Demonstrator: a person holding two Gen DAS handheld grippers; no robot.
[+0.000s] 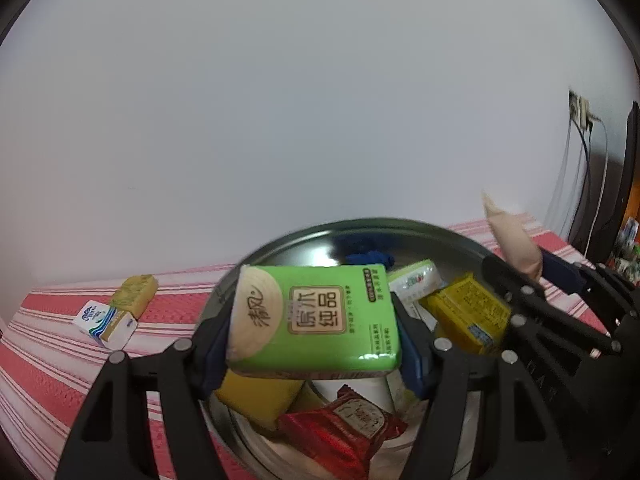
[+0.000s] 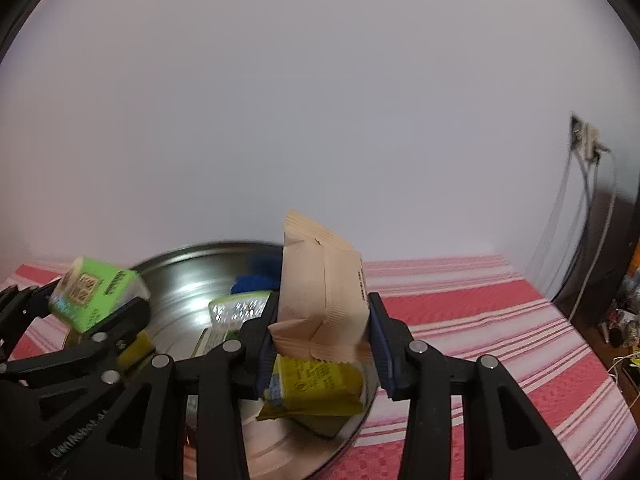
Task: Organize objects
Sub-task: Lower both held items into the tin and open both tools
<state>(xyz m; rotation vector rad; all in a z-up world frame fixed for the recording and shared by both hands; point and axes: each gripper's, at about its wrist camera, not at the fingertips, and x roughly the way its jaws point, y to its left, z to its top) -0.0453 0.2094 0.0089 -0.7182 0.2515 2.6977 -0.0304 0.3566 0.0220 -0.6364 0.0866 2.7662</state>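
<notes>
Both claws grip packs, green (image 1: 314,318) and beige (image 2: 322,300), above crowded metal bowl (image 2: 180,280).

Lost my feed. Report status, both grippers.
Left gripper shut on green pack over bowl. Right gripper shut on beige packet. Two packs left on cloth.

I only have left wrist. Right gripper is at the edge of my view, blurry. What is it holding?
Observer: A beige snack packet, upright between the right gripper fingers, above the metal basin.
Operator: Anything directly under it?
Observer: A yellow packet lies in the basin below it.
Operator: Table free to the right of the basin?
Observer: Only the striped red cloth shows there.
Operator: Does my green tissue pack look gripped from that side?
Observer: Yes, the green tissue pack sits in the left gripper, over the basin's left rim.
</notes>
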